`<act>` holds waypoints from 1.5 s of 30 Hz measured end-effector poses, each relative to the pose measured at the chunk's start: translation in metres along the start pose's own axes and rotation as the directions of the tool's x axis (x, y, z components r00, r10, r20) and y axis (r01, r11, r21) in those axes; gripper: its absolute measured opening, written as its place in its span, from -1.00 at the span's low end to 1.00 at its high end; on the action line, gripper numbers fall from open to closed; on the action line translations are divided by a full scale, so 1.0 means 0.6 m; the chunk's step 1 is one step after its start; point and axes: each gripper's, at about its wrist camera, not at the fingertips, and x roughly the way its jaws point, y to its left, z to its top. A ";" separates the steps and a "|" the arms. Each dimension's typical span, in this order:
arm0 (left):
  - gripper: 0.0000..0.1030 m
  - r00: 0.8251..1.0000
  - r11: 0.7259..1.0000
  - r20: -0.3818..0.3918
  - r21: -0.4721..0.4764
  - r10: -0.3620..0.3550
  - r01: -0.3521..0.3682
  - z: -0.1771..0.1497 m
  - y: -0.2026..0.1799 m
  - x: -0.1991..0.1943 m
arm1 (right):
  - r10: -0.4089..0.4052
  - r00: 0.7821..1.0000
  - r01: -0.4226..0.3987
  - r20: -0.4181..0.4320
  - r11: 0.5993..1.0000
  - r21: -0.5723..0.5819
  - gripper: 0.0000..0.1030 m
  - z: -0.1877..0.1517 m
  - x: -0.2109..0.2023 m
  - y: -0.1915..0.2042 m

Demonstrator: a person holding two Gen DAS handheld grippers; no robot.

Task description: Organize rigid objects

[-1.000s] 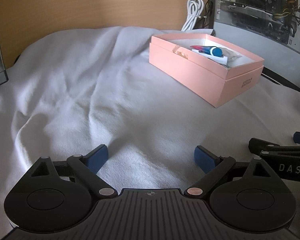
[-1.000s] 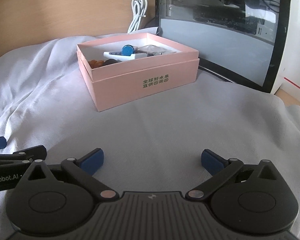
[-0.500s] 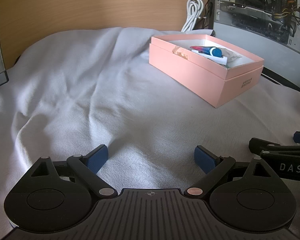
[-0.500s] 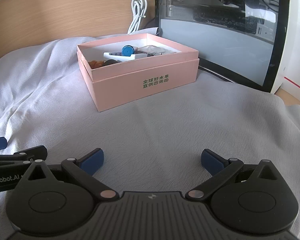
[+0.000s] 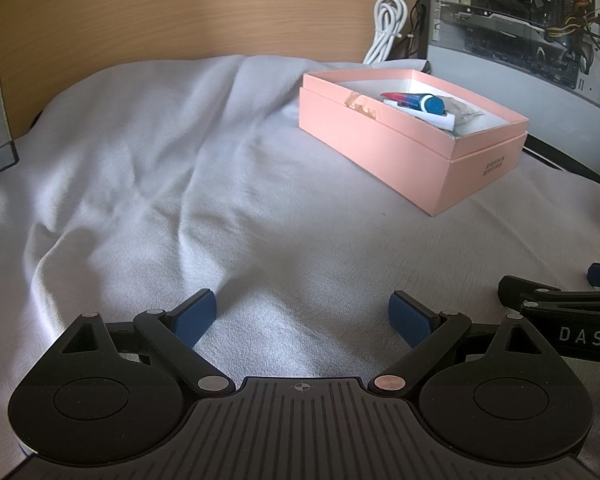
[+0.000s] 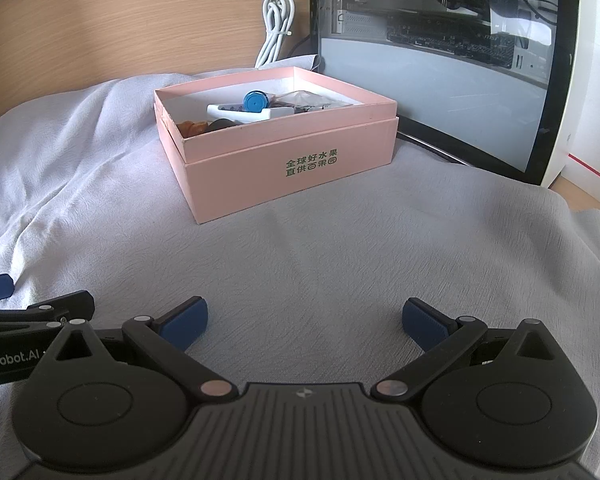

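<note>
A pink cardboard box point(image 5: 404, 148) point(image 6: 284, 160) stands open on a grey cloth. Inside lie a tube with a blue cap point(image 5: 432, 104) point(image 6: 256, 101), a white flat item point(image 6: 244, 113), a brown item point(image 6: 192, 127) and a clear wrapper point(image 6: 304, 100). My left gripper point(image 5: 302, 318) is open and empty, low over the cloth, well short of the box. My right gripper point(image 6: 304, 320) is open and empty, also in front of the box. Each gripper shows at the edge of the other's view point(image 5: 560, 312) point(image 6: 28, 320).
A wooden wall panel point(image 5: 180, 8) stands behind the cloth. A coiled white cable point(image 6: 276, 28) hangs by it. A glass-sided computer case point(image 6: 440, 52) stands right behind the box. The cloth point(image 5: 160, 160) is wrinkled on the left; its right edge drops off point(image 6: 596, 240).
</note>
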 end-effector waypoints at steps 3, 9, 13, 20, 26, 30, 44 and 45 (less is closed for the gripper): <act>0.88 1.000 1.000 0.000 0.000 0.000 0.000 0.000 0.000 0.000 | -0.004 1.000 0.004 0.001 1.000 -0.004 1.00 0.001 0.000 0.001; 0.88 1.000 1.000 0.000 0.000 0.000 0.000 0.000 0.000 0.000 | -0.019 1.000 0.019 0.006 1.000 -0.015 1.00 -0.001 -0.003 0.006; 0.88 1.000 1.000 0.000 -0.001 0.000 0.000 0.000 0.000 0.000 | -0.011 1.000 0.011 0.002 1.000 -0.003 1.00 -0.001 -0.002 0.002; 0.88 1.000 1.000 0.000 -0.001 0.001 -0.001 0.000 0.000 0.000 | -0.003 1.000 0.003 0.001 1.000 0.003 1.00 0.000 -0.001 -0.002; 0.88 1.000 1.000 0.000 -0.001 0.001 -0.001 0.000 0.001 0.000 | -0.004 1.000 0.004 0.001 1.000 0.003 1.00 0.000 -0.001 -0.002; 0.88 1.000 1.000 0.000 -0.001 0.001 -0.001 0.000 0.000 0.000 | -0.003 1.000 0.003 0.001 1.000 0.003 1.00 0.000 -0.001 -0.002; 0.88 1.000 1.000 0.000 -0.001 0.001 -0.001 0.000 0.000 0.000 | -0.004 1.000 0.004 0.001 1.000 0.003 1.00 0.000 -0.001 -0.002; 0.88 1.000 1.000 0.000 0.000 0.001 -0.001 0.000 0.001 0.000 | -0.004 1.000 0.004 0.001 1.000 0.003 1.00 0.000 -0.001 -0.002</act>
